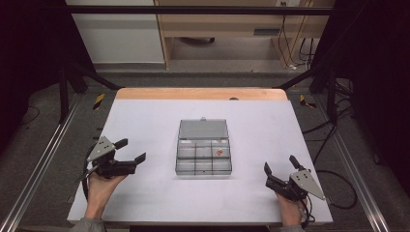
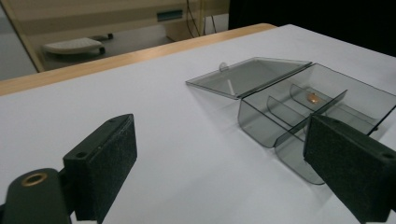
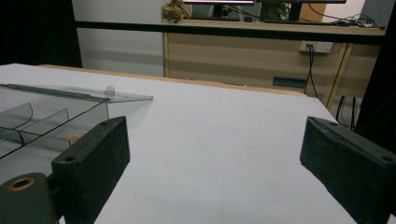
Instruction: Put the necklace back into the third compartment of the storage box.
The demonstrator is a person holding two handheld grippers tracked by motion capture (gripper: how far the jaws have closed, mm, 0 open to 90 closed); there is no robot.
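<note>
Box: we find a clear grey compartment box (image 1: 203, 154) at the middle of the table (image 1: 145, 121), its lid (image 1: 203, 129) folded flat toward the far edge.
Contents: we note one small orange piece (image 1: 220, 152) in a compartment on the box's right side; the other compartments look empty to us.
Left gripper: we see the left gripper (image 1: 129, 152) low over the table near the left edge, well apart from the box, jaws spread wide, nothing between them.
Right gripper: we see the right gripper (image 1: 280, 167) near the near right corner, likewise well apart from the box, jaws spread wide and empty.
Step in hand: we judge this a standby position, since neither tool touches the box or the piece.
Next move: we judge that one gripper must travel in to the box; taking the orange piece calls for a narrow approach from above between the dividers, and shutting the lid calls for a catch on its small tab.
High view: it gives us the full layout, both hands and the grid of compartments.
Left gripper view: it shows us the dividers (image 2: 285, 105) side-on and the orange piece behind one, which the high view flattens.
Right gripper view: it shows us the lid tab (image 3: 109, 89) and the box's edge at its left; beyond lies bare table.
</note>
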